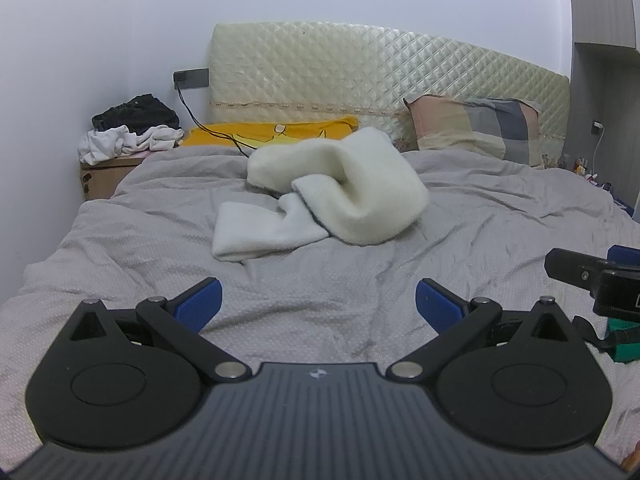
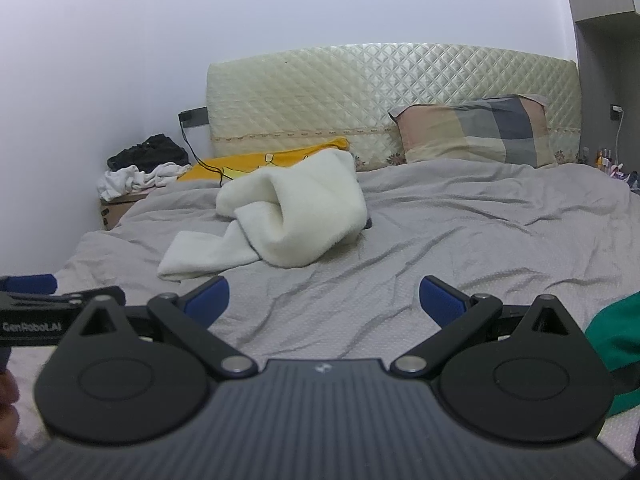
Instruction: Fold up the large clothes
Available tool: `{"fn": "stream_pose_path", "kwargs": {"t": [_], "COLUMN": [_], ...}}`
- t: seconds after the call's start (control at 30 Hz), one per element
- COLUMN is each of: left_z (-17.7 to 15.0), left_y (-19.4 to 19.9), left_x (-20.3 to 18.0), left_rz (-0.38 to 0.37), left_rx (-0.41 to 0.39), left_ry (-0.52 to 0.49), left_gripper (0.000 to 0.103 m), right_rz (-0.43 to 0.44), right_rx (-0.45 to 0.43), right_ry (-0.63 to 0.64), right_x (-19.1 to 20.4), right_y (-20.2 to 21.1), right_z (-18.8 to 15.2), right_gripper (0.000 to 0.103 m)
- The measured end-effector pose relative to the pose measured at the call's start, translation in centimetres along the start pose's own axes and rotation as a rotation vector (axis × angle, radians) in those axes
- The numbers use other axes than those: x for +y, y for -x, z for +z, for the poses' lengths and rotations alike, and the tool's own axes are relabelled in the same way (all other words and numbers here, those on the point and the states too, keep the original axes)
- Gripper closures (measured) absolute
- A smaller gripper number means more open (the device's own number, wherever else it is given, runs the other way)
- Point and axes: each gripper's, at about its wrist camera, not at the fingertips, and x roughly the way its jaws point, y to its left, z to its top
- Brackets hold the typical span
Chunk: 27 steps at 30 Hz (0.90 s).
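Grey bed (image 1: 160,240) carries a crumpled white garment (image 1: 340,196); left tool (image 1: 318,304) and right tool (image 2: 324,302) gape empty. Best pinch opposite edges, spreading it flat first.

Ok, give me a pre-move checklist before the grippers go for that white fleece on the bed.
1. Left gripper open and empty: ok, jaws spread, nothing between them.
2. Right gripper open and empty: ok, same.
3. White fleece within clear sight: ok, lies crumpled in the middle of the grey bedcover, ahead of both grippers.
4. Path to it free: ok, only bare bedcover between.
5. Fleece laid flat for folding: not ok, it is bunched and rolled over itself.
6. Black cable clear of the fleece: cannot tell, it runs toward the fleece and goes out of sight there.
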Motion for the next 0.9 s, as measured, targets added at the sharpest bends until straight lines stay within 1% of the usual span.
{"fn": "stream_pose_path", "kwargs": {"t": [0.23, 0.57, 0.9], "left_z": [-0.1, 0.1, -0.4], "left_y": [0.3, 0.9, 1.0], "left_x": [0.0, 0.1, -1.2], "left_rz": [-0.002, -0.023, -0.030], "left_rx": [-0.009, 0.021, 0.041], "left_ry": [-0.007, 0.022, 0.008], "left_gripper": [0.000, 0.000, 0.000], "right_rz": [0.000, 0.002, 0.005], "right_rx": [-0.006, -0.028, -0.041], "right_ry": [-0.011, -0.047, -0.087], "right_x": [-0.3, -0.9, -1.7], "right_y": [0.3, 1.3, 1.7], "right_z": [0.2, 0.4, 0.3], "right_gripper": [0.000, 0.000, 0.000]}}
